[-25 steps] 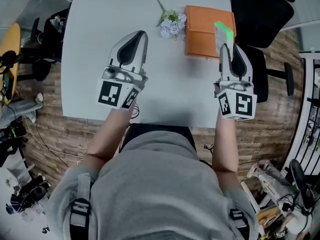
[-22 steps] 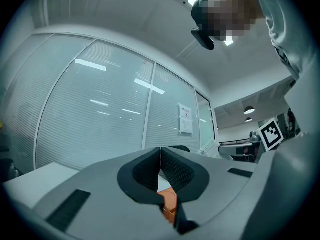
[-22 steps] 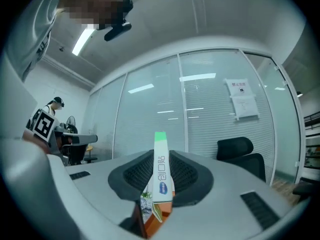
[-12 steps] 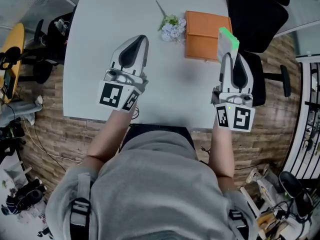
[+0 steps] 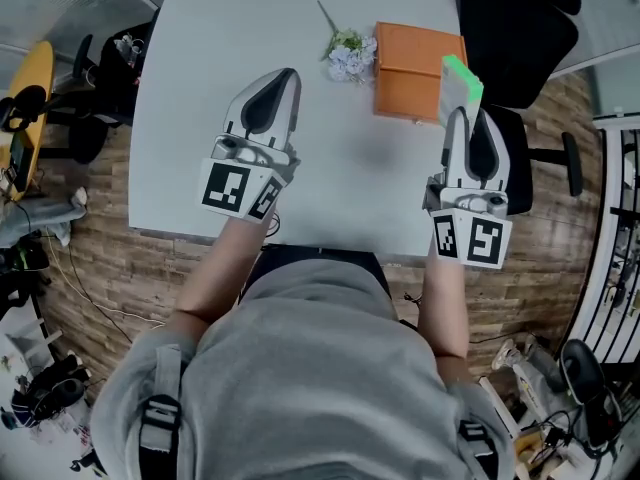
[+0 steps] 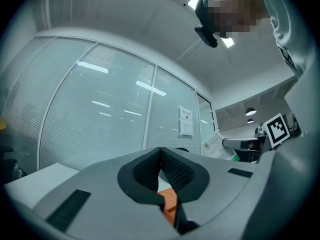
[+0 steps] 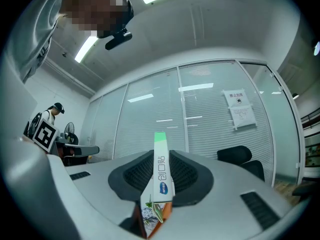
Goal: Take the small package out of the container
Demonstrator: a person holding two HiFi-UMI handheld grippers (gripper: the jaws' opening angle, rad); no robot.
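Above the table's [image 5: 330, 183] right edge, beside the container [image 5: 405, 58], your right gripper [image 5: 462, 108] pinches the small package [image 5: 461, 78] edge-on; loosen or swing fast and it falls past that edge. Your left gripper [image 5: 284, 72] is closed, empty.

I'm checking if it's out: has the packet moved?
Yes. The packet, held by the right gripper, shifted right, now past the box's right edge.
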